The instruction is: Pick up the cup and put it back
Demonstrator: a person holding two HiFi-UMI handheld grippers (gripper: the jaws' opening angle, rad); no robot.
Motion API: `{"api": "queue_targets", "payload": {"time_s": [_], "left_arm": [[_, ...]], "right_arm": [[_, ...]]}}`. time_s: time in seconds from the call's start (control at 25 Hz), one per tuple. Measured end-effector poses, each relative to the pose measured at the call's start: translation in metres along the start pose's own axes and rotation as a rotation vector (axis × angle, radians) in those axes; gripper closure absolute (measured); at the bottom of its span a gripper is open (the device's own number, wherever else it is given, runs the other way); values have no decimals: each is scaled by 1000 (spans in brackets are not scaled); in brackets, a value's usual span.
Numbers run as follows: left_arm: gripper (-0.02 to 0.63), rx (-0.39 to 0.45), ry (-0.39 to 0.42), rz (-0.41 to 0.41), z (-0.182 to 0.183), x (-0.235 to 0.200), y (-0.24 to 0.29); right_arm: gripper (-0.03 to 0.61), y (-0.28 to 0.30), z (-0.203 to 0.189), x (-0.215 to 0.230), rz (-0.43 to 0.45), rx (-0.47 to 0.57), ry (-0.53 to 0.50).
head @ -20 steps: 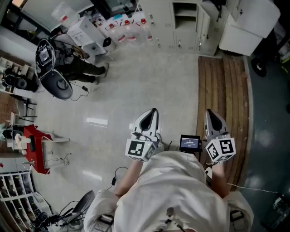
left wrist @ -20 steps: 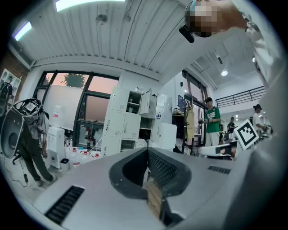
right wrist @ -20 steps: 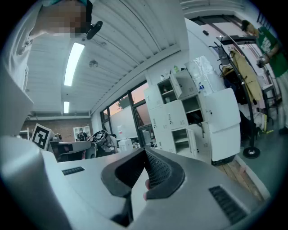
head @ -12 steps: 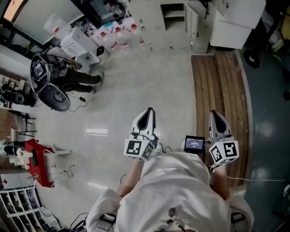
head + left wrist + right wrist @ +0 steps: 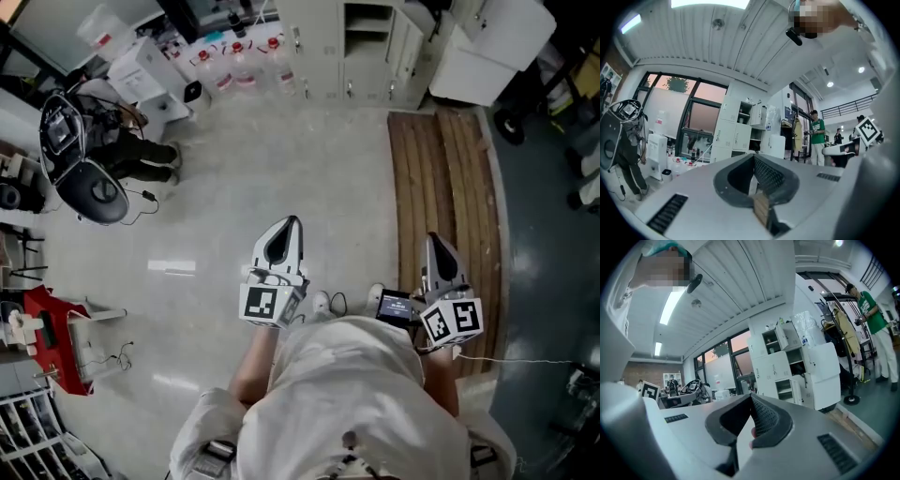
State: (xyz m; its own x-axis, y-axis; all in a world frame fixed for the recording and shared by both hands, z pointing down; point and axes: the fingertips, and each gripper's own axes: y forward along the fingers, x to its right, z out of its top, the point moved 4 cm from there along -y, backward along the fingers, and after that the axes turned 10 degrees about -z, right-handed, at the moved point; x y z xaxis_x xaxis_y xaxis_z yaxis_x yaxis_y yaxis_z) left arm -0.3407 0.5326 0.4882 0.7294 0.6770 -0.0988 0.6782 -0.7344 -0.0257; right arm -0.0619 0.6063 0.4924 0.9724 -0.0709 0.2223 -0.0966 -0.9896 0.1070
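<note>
Jaws pressed together on nothing, our white hand-held left gripper (image 5: 291, 223) points level above the pale polished floor (image 5: 281, 159); our matching right gripper (image 5: 434, 240) is closed and empty too, over the brown wooden plank strip (image 5: 445, 178). White metal lockers (image 5: 323, 42) stand ahead. None of our views shows the cup, so we cannot tell where it lies

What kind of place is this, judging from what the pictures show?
Probably a lab or workshop, not a home. White lockers line the far wall, large water bottles stand on the bare floor, and a black equipment rig with cables sits at the left.
</note>
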Motion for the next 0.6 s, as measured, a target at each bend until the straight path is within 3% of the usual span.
{"api": "queue_targets", "payload": {"time_s": [0.16,0.36,0.48,0.6], "left_arm": [[607,28,-25,-7,15,-29,-25],[607,20,11,-68,22,-38,-38],[607,12,10,-101,21,-37,-27],[608,27,41,-102,27,-34,-5]], "right_arm": [[554,3,4,-40,15,41,24],[554,-3,1,-69,-16,62,22],[554,0,-1,-68,-16,53,-29],[554,14,-1,-49,-25,49,-17]]}}
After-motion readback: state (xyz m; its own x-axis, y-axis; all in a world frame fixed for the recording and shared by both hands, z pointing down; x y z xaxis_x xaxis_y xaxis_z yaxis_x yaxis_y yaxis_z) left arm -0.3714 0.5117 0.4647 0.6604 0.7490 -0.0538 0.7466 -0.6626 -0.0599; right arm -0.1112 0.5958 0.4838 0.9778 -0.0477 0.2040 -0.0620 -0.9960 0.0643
